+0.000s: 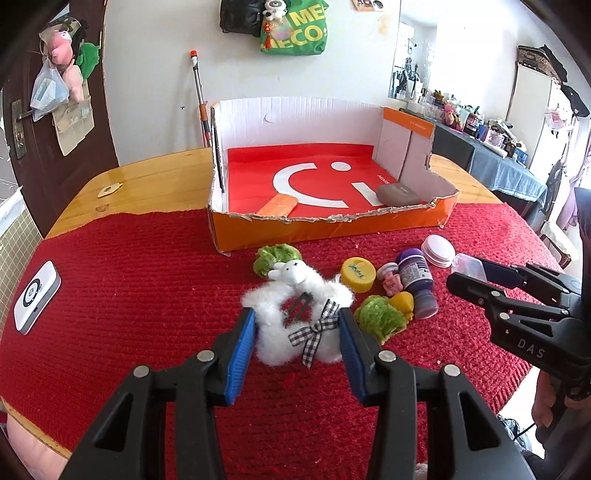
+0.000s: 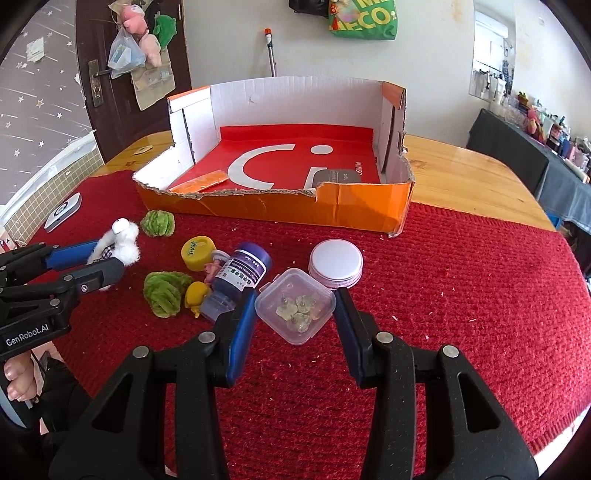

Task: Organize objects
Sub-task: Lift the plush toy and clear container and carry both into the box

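1. Left gripper (image 1: 297, 325) sits w/ its blue pads on either side of the white fluffy lamb toy (image 1: 297, 321). Pads look like they touch the fur, but I can't tell if it's really clamped yet; toy rests on the red mat (image 1: 147, 295).
2. Right gripper (image 2: 295, 314) is spread wide around the clear plastic box (image 2: 295, 310) of small pale bits, w/ gaps on both sides, so nothing held.
3. Progress, my guess: early. Only 2 items lie in the orange cardboard tray (image 2: 273, 212): a gray case (image 1: 399, 194) and a flat orange piece (image 1: 279, 206).
4. Left on the mat, approx 9 loose things: lamb, clear box, 2 green fuzzy pieces (image 1: 378, 317), yellow cap (image 1: 358, 275), purple bottle (image 2: 238, 280), white round tin (image 2: 335, 262), pink figure (image 1: 391, 286), small yellow toy (image 1: 403, 303).
5. White device (image 1: 35, 295) lies well apart at the mat's far left; unclear if it counts.
6. Writing: "DAS" on the right tool seen from the left cam, "GenRobot.AI" on the left tool seen from the right cam. Tray floor reads "MINISO" beside a white smiley. Green bag (image 1: 295, 27) on the wall shows "ME" / "ECO". Bottle label and cap print are too small to read.
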`<action>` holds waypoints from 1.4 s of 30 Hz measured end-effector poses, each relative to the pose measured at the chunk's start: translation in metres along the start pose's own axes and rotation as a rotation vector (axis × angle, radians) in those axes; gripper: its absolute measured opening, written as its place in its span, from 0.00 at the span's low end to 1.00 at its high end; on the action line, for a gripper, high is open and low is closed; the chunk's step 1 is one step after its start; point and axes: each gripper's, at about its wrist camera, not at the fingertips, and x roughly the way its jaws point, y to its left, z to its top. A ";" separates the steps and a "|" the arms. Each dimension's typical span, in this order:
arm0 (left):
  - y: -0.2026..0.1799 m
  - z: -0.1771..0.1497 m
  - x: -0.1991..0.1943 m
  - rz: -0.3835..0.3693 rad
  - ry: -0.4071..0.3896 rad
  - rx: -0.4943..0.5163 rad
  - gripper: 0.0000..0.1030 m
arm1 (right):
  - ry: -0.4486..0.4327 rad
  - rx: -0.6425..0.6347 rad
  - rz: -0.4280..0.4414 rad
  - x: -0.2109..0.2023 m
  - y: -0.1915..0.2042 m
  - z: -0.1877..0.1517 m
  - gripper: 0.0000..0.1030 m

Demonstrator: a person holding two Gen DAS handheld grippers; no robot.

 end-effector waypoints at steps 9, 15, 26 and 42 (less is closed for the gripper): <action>-0.001 0.001 -0.004 -0.005 -0.009 0.004 0.45 | 0.000 -0.004 0.003 -0.001 0.001 0.000 0.40; -0.001 0.004 -0.009 -0.006 -0.023 0.008 0.45 | -0.017 -0.009 0.007 -0.005 0.002 0.004 0.40; -0.004 0.013 -0.016 -0.020 -0.058 0.016 0.45 | -0.043 -0.011 0.036 -0.010 0.001 0.017 0.40; -0.012 0.044 -0.020 -0.111 -0.075 0.038 0.45 | -0.090 -0.063 0.093 -0.016 0.007 0.051 0.40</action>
